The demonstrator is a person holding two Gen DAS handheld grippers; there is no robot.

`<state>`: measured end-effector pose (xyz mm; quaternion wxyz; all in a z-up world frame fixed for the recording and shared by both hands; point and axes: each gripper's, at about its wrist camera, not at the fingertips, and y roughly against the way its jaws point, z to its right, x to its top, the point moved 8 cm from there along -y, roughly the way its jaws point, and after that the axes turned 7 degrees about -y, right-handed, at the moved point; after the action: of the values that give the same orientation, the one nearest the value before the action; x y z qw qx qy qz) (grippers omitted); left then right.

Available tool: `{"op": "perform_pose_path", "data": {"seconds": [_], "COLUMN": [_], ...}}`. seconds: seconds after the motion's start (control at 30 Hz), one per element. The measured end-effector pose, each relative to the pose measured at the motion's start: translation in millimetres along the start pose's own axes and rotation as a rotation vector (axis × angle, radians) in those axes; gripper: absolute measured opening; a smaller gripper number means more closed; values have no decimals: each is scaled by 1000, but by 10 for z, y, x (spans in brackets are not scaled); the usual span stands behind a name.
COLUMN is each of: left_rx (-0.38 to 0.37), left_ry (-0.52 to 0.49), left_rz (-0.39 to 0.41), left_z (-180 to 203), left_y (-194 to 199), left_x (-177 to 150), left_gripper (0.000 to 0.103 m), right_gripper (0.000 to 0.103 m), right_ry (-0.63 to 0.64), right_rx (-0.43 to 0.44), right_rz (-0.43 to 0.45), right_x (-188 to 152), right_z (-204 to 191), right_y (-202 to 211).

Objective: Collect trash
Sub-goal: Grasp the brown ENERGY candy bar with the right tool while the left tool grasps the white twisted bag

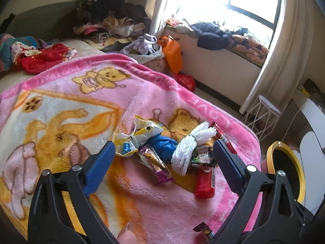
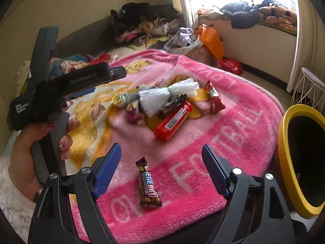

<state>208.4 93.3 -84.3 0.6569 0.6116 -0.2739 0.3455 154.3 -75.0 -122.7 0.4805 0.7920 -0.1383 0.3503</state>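
A pile of trash lies on the pink blanket (image 1: 67, 109): a white foam net (image 1: 190, 145), a blue wrapper (image 1: 162, 145), a purple wrapper (image 1: 155, 163), a red packet (image 1: 205, 185) and a yellow-white wrapper (image 1: 135, 137). My left gripper (image 1: 163, 148) is open and empty just above the pile. My right gripper (image 2: 161, 152) is open and empty over a brown "Energy" bar wrapper (image 2: 149, 186) on the blanket (image 2: 233, 122). The pile also shows farther off: foam net (image 2: 164, 96), red packet (image 2: 173, 122). A yellow-rimmed black bin (image 2: 300, 158) stands at the right, also in the left wrist view (image 1: 286, 177).
Piled clothes (image 1: 105, 18) lie at the bed's head. An orange bag (image 1: 172, 52) and a red bag (image 1: 185, 81) sit beside the bed. A white wire stool (image 1: 264, 111) stands near the curtain. The left gripper's body and the holding hand (image 2: 40, 138) fill the right view's left side.
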Motion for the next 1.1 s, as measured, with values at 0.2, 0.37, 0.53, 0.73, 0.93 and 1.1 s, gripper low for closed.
{"op": "perform_pose_path", "data": {"seconds": [0.2,0.37,0.53,0.73,0.93,1.1], "left_rx": [-55,-105,-126,-164,-197,-194], "left_ry": [-59,-76,-49,-10,27,65], "left_rz": [-77,-141,-174,-203,-191,-137], "left_z": [104,203,228,290,359,356], "left_y": [-220,-408,-565,-667,-645,-470], "left_x": [-111,-200,-255,-320,-357,-288], "left_gripper": [66,57,47,23,9,8], "right_gripper": [78,61,42,15,13,13], "right_ry": [24,14,5,-21,-50,-56], "right_rx": [-9,9,29,53,95,126], "right_rz": [-109,-233,-339,-383,-354,-303], "right_x": [-109,-247,-380,-471,-435,-367], "right_z": [-79,-128,-148,-116,-60,4], "right_y": [-243,-503,-688,-759,-680,-512]}}
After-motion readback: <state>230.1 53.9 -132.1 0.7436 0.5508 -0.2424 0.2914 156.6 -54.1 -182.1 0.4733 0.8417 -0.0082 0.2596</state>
